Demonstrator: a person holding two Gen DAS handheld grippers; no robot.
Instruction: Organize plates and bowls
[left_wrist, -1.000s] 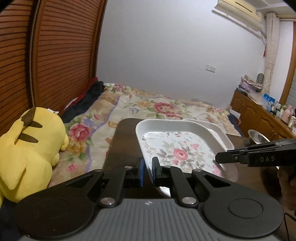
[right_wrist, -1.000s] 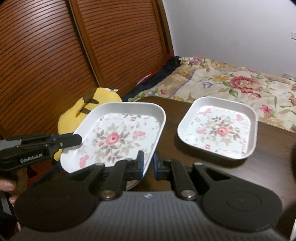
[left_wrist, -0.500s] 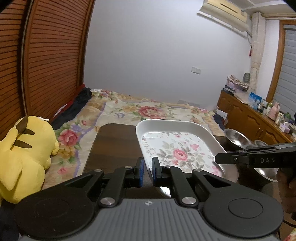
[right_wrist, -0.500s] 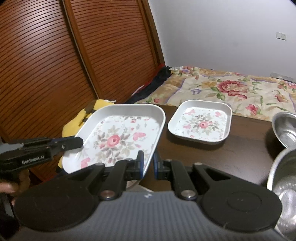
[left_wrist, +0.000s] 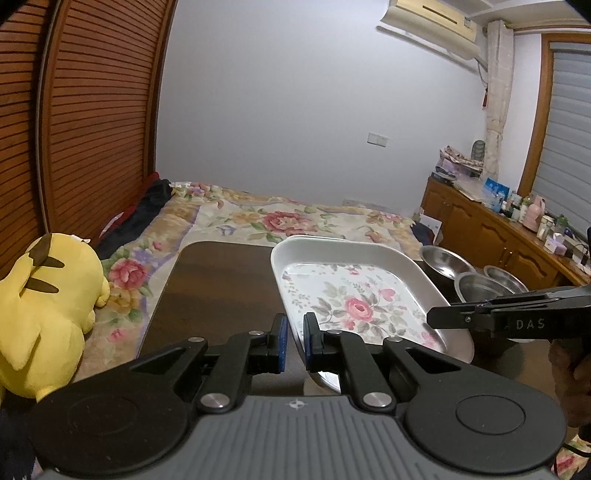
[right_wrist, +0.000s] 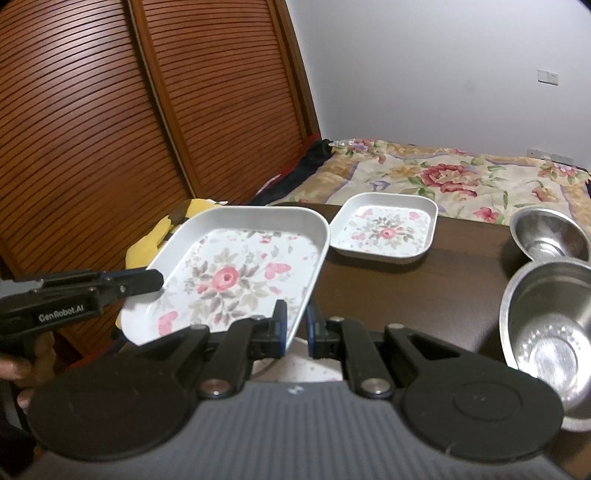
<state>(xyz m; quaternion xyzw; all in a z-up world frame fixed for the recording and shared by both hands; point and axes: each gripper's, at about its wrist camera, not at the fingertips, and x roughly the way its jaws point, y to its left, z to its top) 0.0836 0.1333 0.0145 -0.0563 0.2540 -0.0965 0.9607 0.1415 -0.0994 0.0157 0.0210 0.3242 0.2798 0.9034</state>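
Large floral plate: white, square with rounded corners, rose print. Held above the near edge of the bench, tilted, near end lower. Left hand-held gripper: blue-padded fingers clamped on the plate's left rim. Right hand-held gripper: fingers clamped on the opposite rim at the near right corner. A person's hand grips the right unit's handle.

Beneath the held plate, at the near edge of the bench: part of another white piece, mostly hidden; kind cannot be told.

Small floral plate: same pattern, flat on the bench toward the far edge, apart from the large one.

Steel bowls, right side of the bench: one near the far right corner, upright; a larger one nearer, overlapping the first in the right wrist view. The left wrist view shows three bowls clustered there.

Off the bench: yellow plush toy on the floral bedspread by the slatted wooden doors.
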